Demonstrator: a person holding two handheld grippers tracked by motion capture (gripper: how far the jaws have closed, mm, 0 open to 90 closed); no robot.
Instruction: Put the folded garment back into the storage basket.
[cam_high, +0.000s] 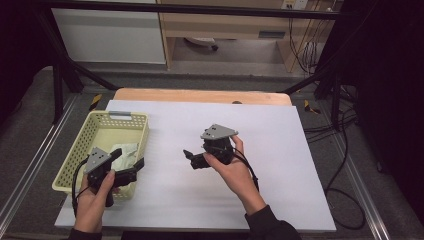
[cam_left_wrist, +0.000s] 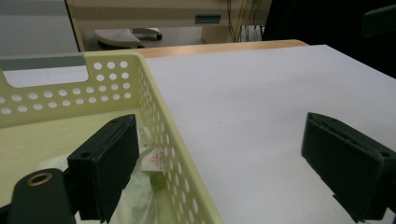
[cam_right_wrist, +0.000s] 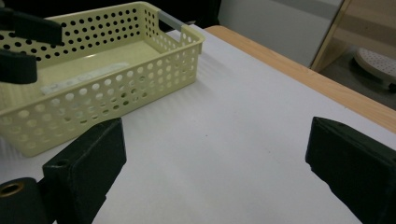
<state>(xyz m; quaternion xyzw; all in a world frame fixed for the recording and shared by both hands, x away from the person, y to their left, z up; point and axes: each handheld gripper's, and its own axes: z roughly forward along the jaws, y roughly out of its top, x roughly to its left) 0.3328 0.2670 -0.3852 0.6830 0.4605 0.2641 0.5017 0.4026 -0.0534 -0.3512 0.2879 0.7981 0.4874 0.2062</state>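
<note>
While both grippers were held low over the white table top, this much could be made out:

Left gripper (cam_high: 131, 162): it was held at about 8 o'clock on the table in the high view, over the near right corner of the yellow basket (cam_high: 75, 165). Its jaws were spread wide, with nothing caught between them. In the left gripper view one jaw was seen inside the basket and the other out over the white surface, so the basket's right wall was straddled.

Right gripper (cam_high: 189, 158): it was held near the table's centre, pointed toward 9 o'clock at the basket. Its jaws were parted wide and nothing was gripped; bare white surface was seen between them in the right gripper view.

Yellow basket: a perforated plastic tray with a grey handle bar at its far end, it was set at the 9 o'clock side of the table, well apart from the right gripper.

Crumpled pale bag (cam_left_wrist: 135, 193): it was lying inside the basket, at the near end against the right wall, just beside the left gripper's inner jaw. A small white tag with red print (cam_left_wrist: 154, 161) was seen on it. Whether the jaw was touching it could not be told.

Table (cam_high: 260, 150): a white sheet was laid over it, with a wooden edge shown at 12 o'clock.
</note>
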